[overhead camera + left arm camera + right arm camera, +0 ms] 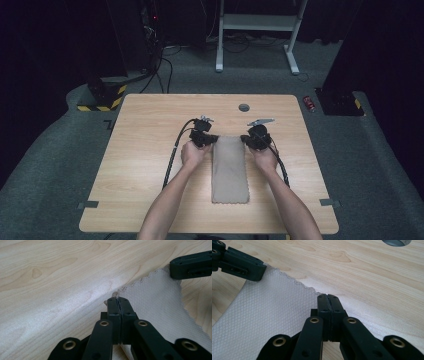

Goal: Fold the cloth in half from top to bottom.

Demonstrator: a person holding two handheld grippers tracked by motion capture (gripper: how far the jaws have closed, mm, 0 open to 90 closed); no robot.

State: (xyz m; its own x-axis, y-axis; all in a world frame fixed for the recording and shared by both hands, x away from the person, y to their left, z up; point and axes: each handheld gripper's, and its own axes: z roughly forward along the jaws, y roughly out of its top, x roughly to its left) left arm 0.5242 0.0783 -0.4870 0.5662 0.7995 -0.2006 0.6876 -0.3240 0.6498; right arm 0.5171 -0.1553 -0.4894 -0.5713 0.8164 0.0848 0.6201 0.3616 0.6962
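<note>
A beige cloth (229,170) with a scalloped edge lies as a long strip down the middle of the wooden table (150,130). My left gripper (210,141) sits at the cloth's far left corner, and my right gripper (248,141) at its far right corner. In the left gripper view the jaws (117,299) are pressed together with the corner of the cloth (155,297) pinched between them; the other gripper (192,265) holds the opposite corner. In the right gripper view the jaws (328,296) are shut on the corner of the cloth (269,312), with the left gripper (242,263) farther off.
A round grey grommet (244,107) sits in the table's far middle, also seen as the grommet (396,242). On the floor beyond are a white desk frame (257,22), a yellow-and-black striped base (100,100), cables and a small red object (310,103).
</note>
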